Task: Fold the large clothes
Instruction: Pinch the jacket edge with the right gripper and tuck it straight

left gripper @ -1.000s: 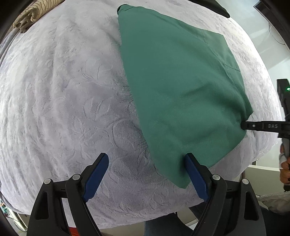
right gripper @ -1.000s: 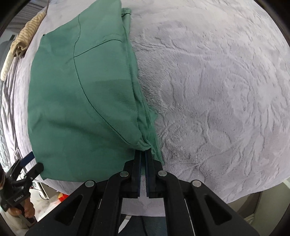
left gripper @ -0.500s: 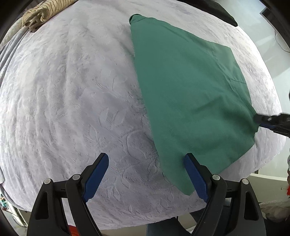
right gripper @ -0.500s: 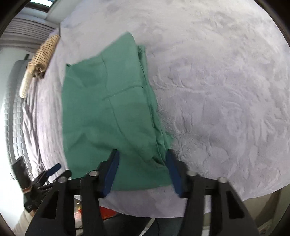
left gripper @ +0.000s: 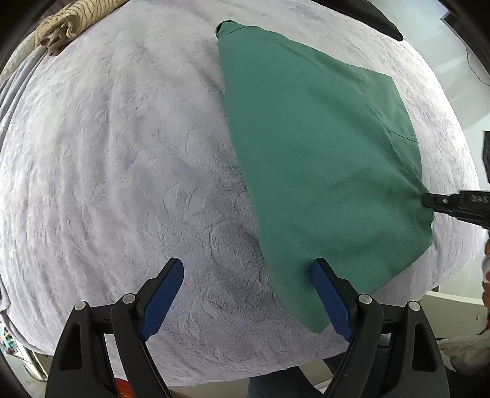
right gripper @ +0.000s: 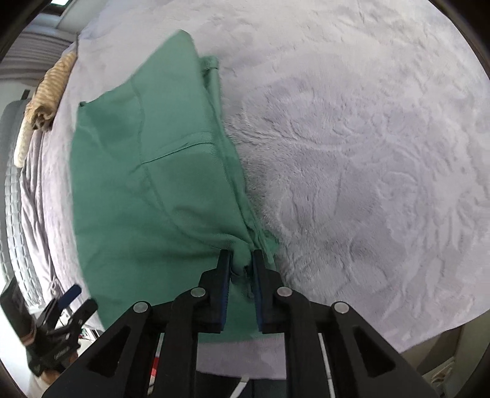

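Observation:
A green garment (left gripper: 321, 153) lies folded flat on the bed, right of centre in the left wrist view. My left gripper (left gripper: 246, 269) hangs open over its near left corner, the left finger above bare blanket and the right finger (left gripper: 329, 297) over the cloth. In the right wrist view the green garment (right gripper: 153, 199) fills the left half. My right gripper (right gripper: 242, 260) stands narrow at the near right corner; its jaws are opening, with a bunch of green cloth between the pads, which still press on it. The right gripper (left gripper: 441, 200) also shows at the garment's right edge.
A pale lilac embossed blanket (left gripper: 107, 183) covers the whole bed (right gripper: 367, 153). A beige striped cloth (left gripper: 67, 24) lies bundled at the far left corner. The bed's near edge runs just below both grippers. A hand holds the left gripper (right gripper: 70, 303) at the lower left.
My right gripper was shut on the garment's edge, stood wide apart half a second ago, and is narrow now around bunched cloth. The left gripper has stayed open over the same corner.

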